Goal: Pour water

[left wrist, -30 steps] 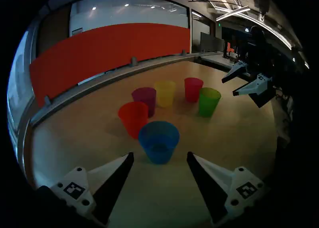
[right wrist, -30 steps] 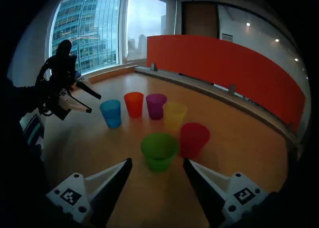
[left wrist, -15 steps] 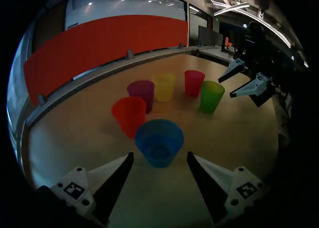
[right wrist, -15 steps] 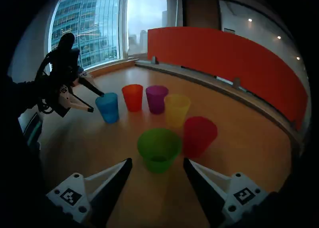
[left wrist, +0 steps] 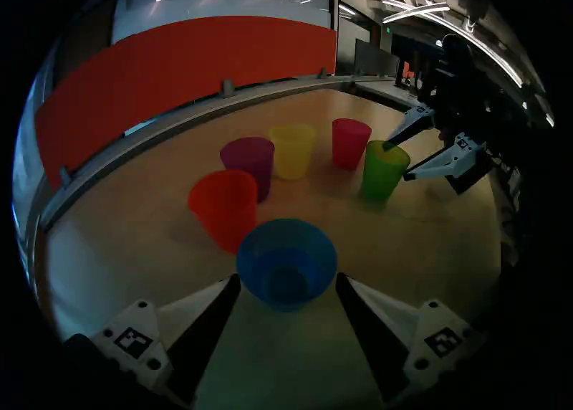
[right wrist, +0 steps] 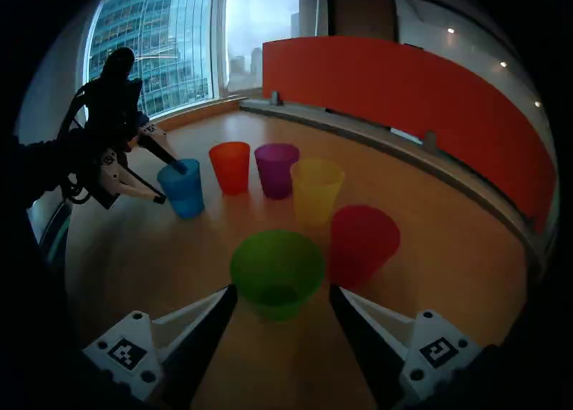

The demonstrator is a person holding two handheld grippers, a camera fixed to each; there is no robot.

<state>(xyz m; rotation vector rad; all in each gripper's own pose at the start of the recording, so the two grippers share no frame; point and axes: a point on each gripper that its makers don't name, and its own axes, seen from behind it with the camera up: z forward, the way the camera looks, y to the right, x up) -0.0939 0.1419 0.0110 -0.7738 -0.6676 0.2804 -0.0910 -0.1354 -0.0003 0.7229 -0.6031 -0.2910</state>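
Your left gripper (left wrist: 285, 277) is spread wide. The blue cup (left wrist: 286, 263) stands upright between its two fingers, very near both tips; I cannot tell whether they touch it. Your right gripper (right wrist: 281, 289) is spread wide too, and the green cup (right wrist: 276, 270) stands upright between its fingers in the same way. Both cups rest on the wooden table (left wrist: 437, 231). Between these two cups, the orange cup (left wrist: 223, 208), the purple cup (left wrist: 247, 163), the yellow cup (left wrist: 292, 150) and the red cup (left wrist: 351, 142) form a curved row, all upright. A long red panel (left wrist: 179, 59) runs behind the table. I cannot tell whether any cup contains water.
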